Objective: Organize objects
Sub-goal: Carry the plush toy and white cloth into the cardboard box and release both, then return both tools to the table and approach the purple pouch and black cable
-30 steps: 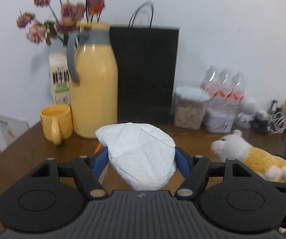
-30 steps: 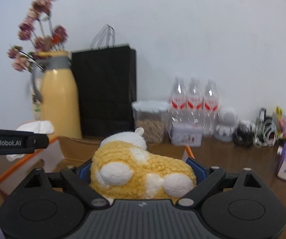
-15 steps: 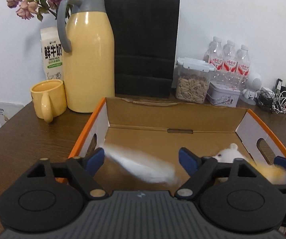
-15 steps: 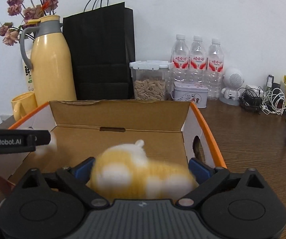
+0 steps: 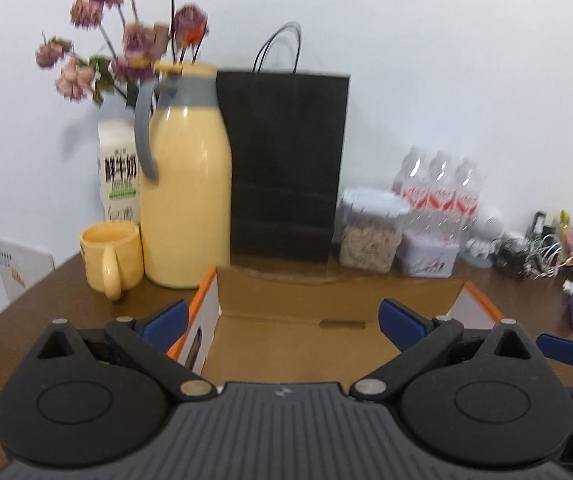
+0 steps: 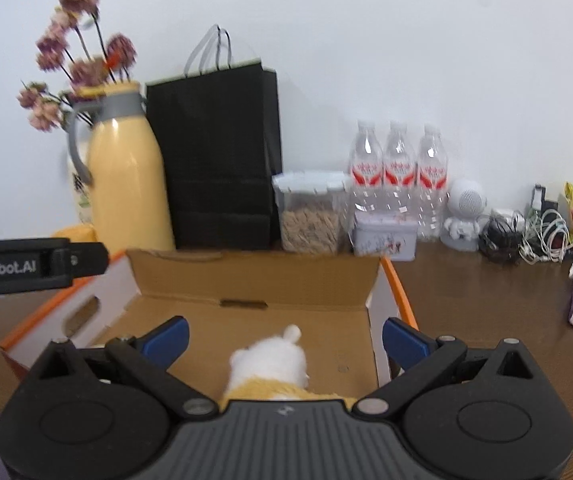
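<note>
The wooden tabletop (image 6: 486, 320) carries one open cardboard box (image 6: 254, 276) with orange edges. Along the tabletop's back edge stand one black paper bag (image 5: 286, 160), one yellow thermos jug (image 5: 186, 200) and, right of the bag, three water bottles (image 6: 398, 176) in a row, with one clear food jar (image 6: 310, 216) and one small tin (image 6: 384, 236) in front. One yellow mug (image 5: 110, 254) sits just beside the jug. Inside the box, near its right wall, lies one plush toy (image 6: 274, 368), white and yellow. My right gripper (image 6: 284, 338) hangs over it, blue fingers spread wide, touching nothing. My left gripper (image 5: 282, 318) is likewise wide apart and bare above the box's left end.
</note>
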### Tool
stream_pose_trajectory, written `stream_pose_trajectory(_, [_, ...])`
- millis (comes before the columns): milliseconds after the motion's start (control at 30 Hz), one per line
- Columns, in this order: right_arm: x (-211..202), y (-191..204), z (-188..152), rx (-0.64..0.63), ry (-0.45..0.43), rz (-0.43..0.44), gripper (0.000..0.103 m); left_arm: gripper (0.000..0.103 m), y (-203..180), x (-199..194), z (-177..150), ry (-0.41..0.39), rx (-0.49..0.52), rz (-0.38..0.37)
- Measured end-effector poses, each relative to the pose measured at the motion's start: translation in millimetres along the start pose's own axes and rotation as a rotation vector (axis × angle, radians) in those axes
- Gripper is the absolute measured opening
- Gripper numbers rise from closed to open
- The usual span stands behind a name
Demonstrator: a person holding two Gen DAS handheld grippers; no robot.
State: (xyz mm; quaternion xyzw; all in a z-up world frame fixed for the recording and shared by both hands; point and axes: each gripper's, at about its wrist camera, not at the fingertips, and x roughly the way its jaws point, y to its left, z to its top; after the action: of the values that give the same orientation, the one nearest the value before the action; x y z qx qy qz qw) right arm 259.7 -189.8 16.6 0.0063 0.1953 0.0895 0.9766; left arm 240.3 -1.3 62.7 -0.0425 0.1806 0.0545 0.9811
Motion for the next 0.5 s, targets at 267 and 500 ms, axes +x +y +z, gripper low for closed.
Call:
stream_pose_trajectory(267, [-57.6, 3.4, 3.8, -0.018, -0.057, 0.038, 0.103, 0.103, -3.2, -46.3, 5.4, -0.030, 0.034, -0.029])
stream_pose_trajectory(500, [-105.3, 2.0, -13.8, -0.020, -0.056, 0.051, 0.103, 0.103, 6.5, -90.2, -6.6, -0.036, 0.054, -0.050])
